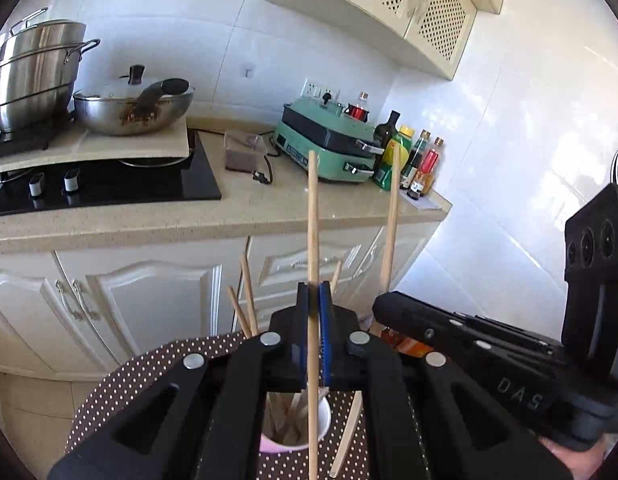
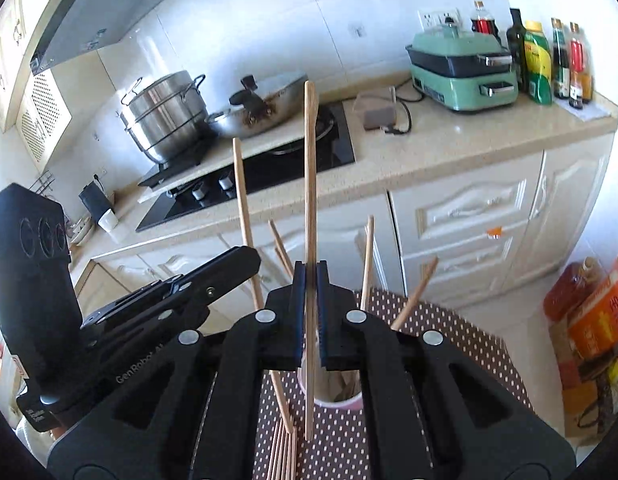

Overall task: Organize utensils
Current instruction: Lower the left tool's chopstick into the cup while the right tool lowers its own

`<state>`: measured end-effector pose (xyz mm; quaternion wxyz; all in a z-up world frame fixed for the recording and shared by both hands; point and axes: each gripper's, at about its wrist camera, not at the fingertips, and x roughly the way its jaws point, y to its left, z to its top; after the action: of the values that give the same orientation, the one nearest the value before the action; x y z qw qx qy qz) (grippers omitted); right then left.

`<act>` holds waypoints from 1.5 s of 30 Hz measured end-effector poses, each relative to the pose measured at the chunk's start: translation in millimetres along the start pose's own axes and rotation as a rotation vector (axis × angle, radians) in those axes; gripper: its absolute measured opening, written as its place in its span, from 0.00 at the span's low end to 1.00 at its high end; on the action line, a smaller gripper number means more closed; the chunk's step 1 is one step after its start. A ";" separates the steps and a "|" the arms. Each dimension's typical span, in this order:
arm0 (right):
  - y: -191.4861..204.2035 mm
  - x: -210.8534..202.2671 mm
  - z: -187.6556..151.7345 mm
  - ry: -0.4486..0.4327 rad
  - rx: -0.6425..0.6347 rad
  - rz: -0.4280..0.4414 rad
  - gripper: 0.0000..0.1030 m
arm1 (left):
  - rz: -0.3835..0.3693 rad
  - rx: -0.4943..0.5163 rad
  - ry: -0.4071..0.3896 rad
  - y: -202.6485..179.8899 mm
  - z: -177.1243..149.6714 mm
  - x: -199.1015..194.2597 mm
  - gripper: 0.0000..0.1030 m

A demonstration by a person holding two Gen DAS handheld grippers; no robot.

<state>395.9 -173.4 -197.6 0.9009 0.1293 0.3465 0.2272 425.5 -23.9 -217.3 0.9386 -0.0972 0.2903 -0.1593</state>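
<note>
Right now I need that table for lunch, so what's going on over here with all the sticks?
A person is sorting chopsticks with two handheld grippers. The left gripper is shut on one chopstick, and the right gripper is shut on another chopstick, both held upright above a cup on the dotted tablecloth. Several chopsticks already stand in the cup, and more lie loose on the cloth.

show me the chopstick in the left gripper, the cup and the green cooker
chopstick [image 1: 313,216], left wrist view, mid shaft above the jaws
cup [image 1: 324,420], left wrist view, white inner rim
green cooker [image 2: 461,76], right wrist view, front of its body
</note>
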 end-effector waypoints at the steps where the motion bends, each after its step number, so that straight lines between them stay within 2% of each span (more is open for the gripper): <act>1: -0.7 2.0 1.2 -0.007 -0.007 -0.002 0.05 | 0.001 -0.002 -0.007 0.0 1.8 3.1 0.05; 5: -4.2 12.0 3.8 -0.033 -0.028 -0.012 0.05 | 0.015 -0.016 -0.027 1.0 4.1 13.7 0.05; 15: -15.2 32.8 -3.2 -0.066 -0.055 -0.018 0.05 | 0.104 -0.016 -0.038 9.7 -4.0 44.2 0.05; 21: -17.3 39.7 -14.8 -0.051 -0.074 -0.020 0.06 | 0.116 0.004 -0.023 7.6 -18.6 51.1 0.05; 45: -17.5 19.6 -58.3 0.028 -0.067 -0.068 0.06 | 0.129 0.046 0.067 12.7 -64.4 22.2 0.05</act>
<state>374.5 -174.4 -257.8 0.9069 0.0842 0.3556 0.2097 408.9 -25.7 -284.6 0.9386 -0.0515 0.3234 -0.1083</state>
